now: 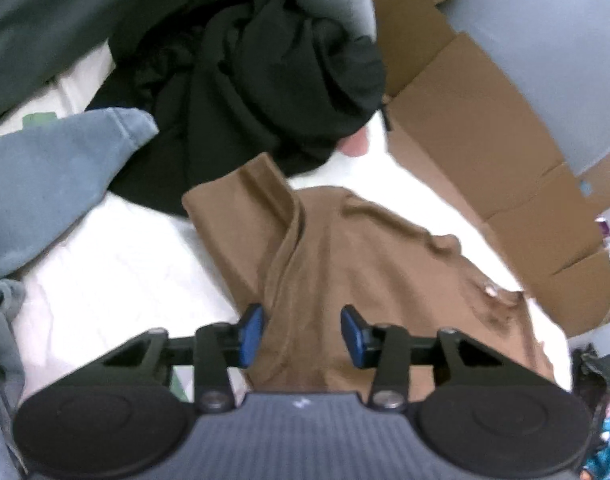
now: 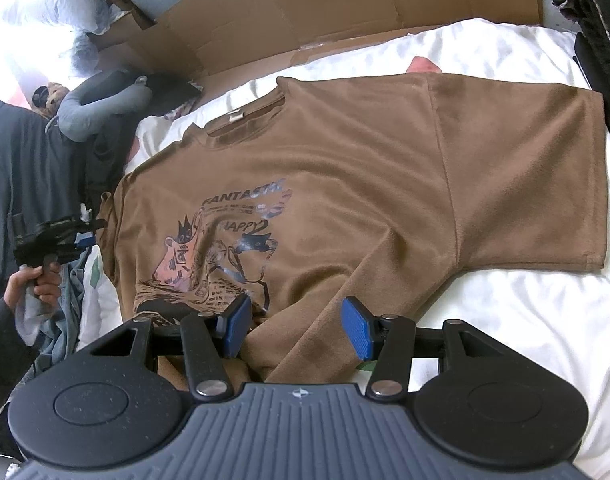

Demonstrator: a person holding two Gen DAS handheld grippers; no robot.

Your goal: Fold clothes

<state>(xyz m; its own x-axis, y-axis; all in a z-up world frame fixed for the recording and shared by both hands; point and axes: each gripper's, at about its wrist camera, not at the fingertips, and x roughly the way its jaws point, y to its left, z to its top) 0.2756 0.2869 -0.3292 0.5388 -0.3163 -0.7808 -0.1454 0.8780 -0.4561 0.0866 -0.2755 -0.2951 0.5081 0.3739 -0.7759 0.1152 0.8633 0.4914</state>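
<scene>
The brown T-shirt (image 2: 345, 168), soft and limp, wants pinching at its hem; both grippers' jaws stand apart, empty.

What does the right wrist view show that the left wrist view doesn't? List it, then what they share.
Right wrist only: the T-shirt's printed graphic, its neck label, and the hand holding the left tongs.

Left wrist only: a black garment pile and a blue-grey garment.

Both: the brown T-shirt on white bedding, and cardboard beyond it.
</scene>
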